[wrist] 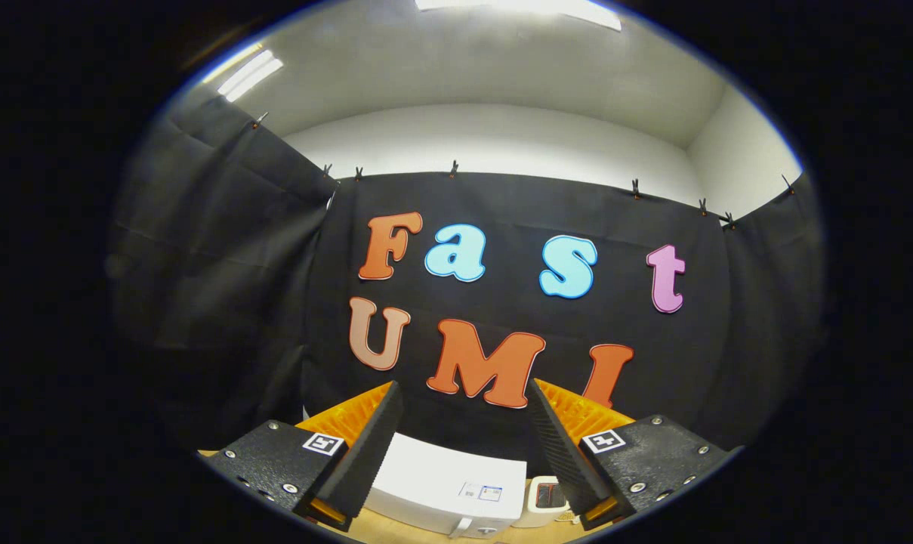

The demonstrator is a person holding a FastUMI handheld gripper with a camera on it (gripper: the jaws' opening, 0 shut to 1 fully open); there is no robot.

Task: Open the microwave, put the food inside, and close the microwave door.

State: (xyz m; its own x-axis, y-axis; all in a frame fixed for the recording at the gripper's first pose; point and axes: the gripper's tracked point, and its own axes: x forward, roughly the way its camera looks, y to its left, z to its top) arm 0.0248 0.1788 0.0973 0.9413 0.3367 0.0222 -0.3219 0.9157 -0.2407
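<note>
Gripper view looks out high over the booth, with the gripper (464, 397) raised and its two fingers spread wide apart, nothing between them; the jaws are released. The left finger (365, 446) sits at about seven o'clock and the right finger (558, 446) at about five o'clock, each slanting inward toward its tip.

Below and between the fingers, at six o'clock, stands the microwave (445, 487), a white box on a light wooden table (396, 533). Its flat top is turned up toward the camera, and a small sticker (480, 493) lies on that top near the right end. The long axis of the microwave runs crosswise, from the left finger toward the right finger, and its front face points toward the viewer, at the six o'clock side. A pale handle (462, 527) and a round knob (486, 531) show at the front's right end. The door looks closed, though little of the front can be seen, and what is inside the microwave cannot be told.

Just beside the microwave, at about five o'clock and partly behind the right finger, stands a small white appliance (548, 499) with two dark slots in its top; whether anything sits in the slots cannot be told.

The food cannot be made out.

Beyond the fingers, from nine to three o'clock, hangs the booth's black cloth wall (501, 211), clipped along its upper edge.
</note>
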